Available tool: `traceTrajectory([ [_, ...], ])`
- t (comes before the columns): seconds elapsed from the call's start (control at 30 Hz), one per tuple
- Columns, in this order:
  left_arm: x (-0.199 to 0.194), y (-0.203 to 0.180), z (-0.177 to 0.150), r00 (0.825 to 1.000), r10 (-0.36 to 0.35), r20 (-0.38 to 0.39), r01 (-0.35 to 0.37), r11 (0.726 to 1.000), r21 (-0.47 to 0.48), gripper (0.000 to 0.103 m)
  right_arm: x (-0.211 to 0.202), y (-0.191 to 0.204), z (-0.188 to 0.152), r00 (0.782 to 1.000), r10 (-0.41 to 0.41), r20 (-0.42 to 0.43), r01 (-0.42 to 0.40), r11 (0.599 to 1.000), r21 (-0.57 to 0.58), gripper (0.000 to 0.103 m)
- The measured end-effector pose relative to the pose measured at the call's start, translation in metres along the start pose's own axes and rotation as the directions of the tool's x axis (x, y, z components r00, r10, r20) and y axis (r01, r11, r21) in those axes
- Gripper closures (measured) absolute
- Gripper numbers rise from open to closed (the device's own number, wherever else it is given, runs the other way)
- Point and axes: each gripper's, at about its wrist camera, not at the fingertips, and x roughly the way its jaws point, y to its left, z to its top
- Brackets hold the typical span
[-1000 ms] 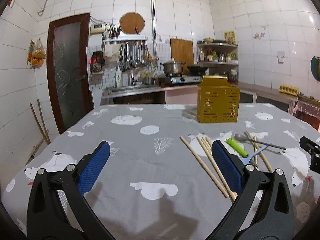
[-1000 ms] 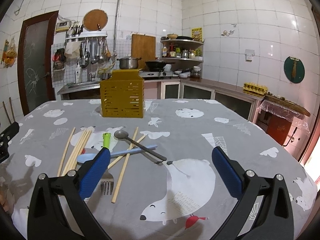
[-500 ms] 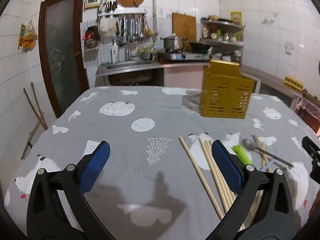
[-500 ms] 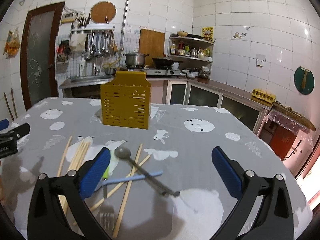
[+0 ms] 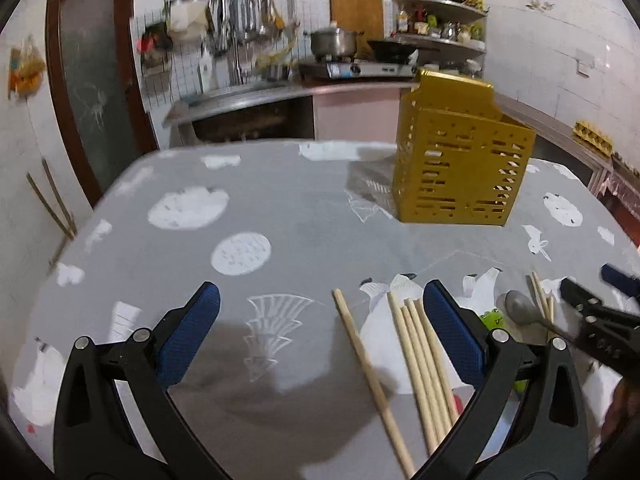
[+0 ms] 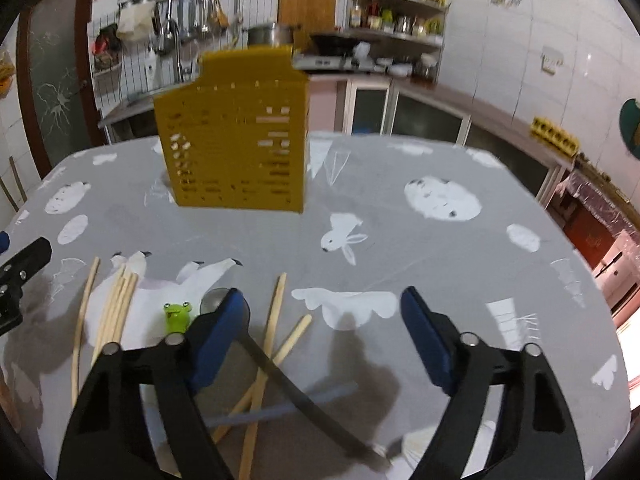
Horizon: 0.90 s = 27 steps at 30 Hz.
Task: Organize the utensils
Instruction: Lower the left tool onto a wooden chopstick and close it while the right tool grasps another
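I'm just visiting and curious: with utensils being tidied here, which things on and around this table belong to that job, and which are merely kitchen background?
Part of the job:
- yellow utensil holder
- wooden chopsticks
- metal spoon
- frog-topped green utensil
- pale blue handle
- right hand-held gripper, jaws closing, nothing pressed between them
- left hand-held gripper

Just background:
- pot
- cutting board
- door

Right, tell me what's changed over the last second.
Both grippers have moved in toward the yellow holder and the utensils. The right gripper is closing, the dark spoon handle between its fingers but not clamped. The left gripper stays open and empty. Chopsticks and holder haven't moved.
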Motion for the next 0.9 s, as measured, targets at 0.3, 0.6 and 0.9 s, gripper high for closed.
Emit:
traceTrajectory([
  [0.3, 0.035, -0.003, -0.008, 0.993, -0.003, -0.119, 0.002, 1.000, -0.013, 0.015, 0.033, 0.004, 0.006, 0.995, 0.018, -0.099, -0.015, 0.999, 0.031, 0.044],
  [0.6, 0.051, 0.003, -0.016, 0.983, -0.008, -0.184, 0.000, 0.999, -0.048, 0.027, 0.051, 0.008, 0.006, 0.988, 0.022, -0.151, -0.013, 0.998, 0.058, 0.062],
  [0.9, 0.064, 0.001, -0.021, 0.971, -0.024, -0.238, 0.009, 0.998, -0.062, 0.046, 0.052, 0.016, 0.004, 0.991, 0.020, -0.133, -0.012, 0.998, 0.058, 0.078],
])
